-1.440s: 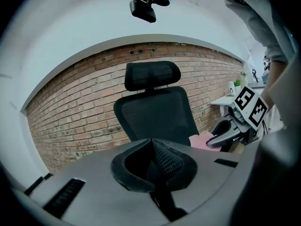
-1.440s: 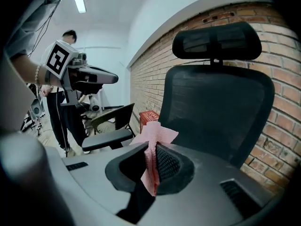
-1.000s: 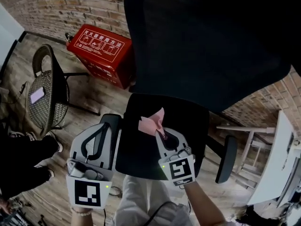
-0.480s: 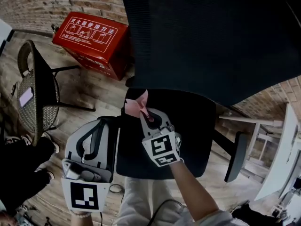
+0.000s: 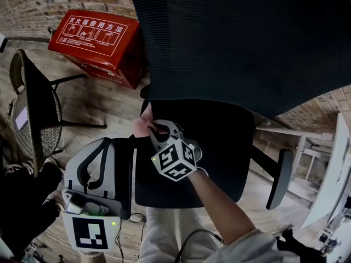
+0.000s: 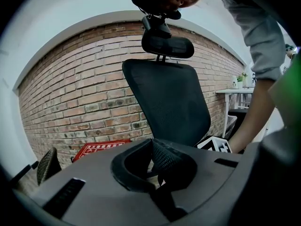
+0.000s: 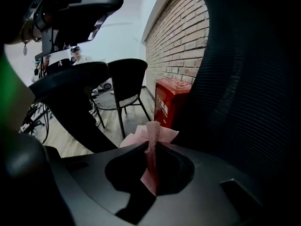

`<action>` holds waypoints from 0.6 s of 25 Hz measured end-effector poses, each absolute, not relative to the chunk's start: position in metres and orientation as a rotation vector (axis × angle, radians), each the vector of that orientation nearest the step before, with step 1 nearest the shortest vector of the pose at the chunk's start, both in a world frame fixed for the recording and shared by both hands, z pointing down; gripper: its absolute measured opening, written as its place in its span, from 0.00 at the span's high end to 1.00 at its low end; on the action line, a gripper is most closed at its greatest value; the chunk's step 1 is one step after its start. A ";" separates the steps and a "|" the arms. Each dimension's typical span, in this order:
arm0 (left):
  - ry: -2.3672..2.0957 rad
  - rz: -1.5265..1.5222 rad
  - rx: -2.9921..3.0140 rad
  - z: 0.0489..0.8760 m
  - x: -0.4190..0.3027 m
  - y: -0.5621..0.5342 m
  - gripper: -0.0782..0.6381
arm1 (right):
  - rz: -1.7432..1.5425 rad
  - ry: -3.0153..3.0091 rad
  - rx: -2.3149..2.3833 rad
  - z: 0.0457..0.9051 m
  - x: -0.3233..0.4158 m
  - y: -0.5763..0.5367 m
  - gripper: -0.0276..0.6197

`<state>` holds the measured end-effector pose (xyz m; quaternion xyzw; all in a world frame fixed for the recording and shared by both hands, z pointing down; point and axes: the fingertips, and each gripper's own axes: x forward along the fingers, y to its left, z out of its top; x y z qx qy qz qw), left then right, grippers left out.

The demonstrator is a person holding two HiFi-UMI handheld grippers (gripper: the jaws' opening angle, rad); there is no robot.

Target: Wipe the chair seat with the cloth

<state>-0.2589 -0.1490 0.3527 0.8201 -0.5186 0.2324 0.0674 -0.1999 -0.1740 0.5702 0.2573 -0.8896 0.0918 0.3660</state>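
Note:
The black office chair's seat (image 5: 222,141) lies below its tall mesh backrest (image 5: 247,43). My right gripper (image 5: 156,129) is at the seat's back left corner, shut on a pink cloth (image 5: 142,122) that pokes out past its tips toward the seat's edge. In the right gripper view the cloth (image 7: 150,132) stands pinched upright between the jaws of that gripper (image 7: 151,149). My left gripper (image 5: 101,147) hangs beside the seat's left side, off the seat, jaws together and holding nothing. In its own view the left gripper (image 6: 153,149) faces the backrest (image 6: 169,98).
A red box (image 5: 98,34) stands against the brick wall behind the chair. A black wicker chair (image 5: 33,108) is at the left. The office chair's armrest (image 5: 279,177) sticks out at the right, with a white table (image 5: 329,185) beyond it.
My right gripper has carried the cloth leftward across the seat, from its middle to the back left corner. The left gripper has stayed beside the seat.

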 end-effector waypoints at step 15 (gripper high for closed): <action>-1.488 0.712 2.529 0.365 -0.218 -0.164 0.87 | 0.310 -2.123 0.780 0.612 -0.135 -0.194 0.87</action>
